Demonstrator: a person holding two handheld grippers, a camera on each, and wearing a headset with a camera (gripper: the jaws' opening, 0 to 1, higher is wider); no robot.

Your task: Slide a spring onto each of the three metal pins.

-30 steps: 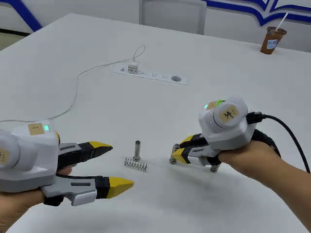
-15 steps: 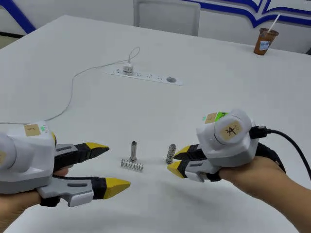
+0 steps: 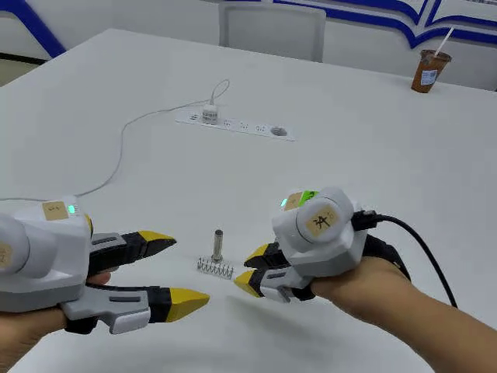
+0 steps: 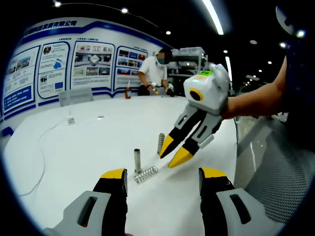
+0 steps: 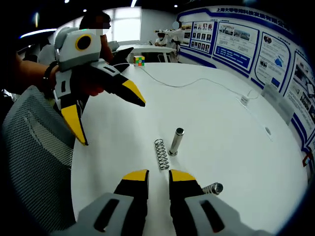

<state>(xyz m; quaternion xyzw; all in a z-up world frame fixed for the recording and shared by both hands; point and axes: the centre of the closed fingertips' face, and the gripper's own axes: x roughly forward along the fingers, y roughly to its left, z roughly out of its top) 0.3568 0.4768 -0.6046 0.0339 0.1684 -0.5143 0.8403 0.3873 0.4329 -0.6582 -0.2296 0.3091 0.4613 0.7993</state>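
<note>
A bare metal pin stands upright on the white table, with a loose spring lying just in front of it. My right gripper hovers right beside that spring, its jaws a narrow gap apart with nothing between them. In the right gripper view the spring and pin lie just ahead of the right gripper, and a pin wearing a spring sits to its right. My left gripper is wide open left of the spring. The left gripper view shows the spring-covered pin standing behind the right gripper.
A white power strip with a plugged-in cable lies farther back on the table. A drink cup stands at the far right, and a chair at the far edge. A mesh chair is beside the table. People stand in the background.
My right gripper has moved left, away from the spring-covered pin and up to the loose spring. The left gripper has stayed about where it was. The head camera has shifted.
</note>
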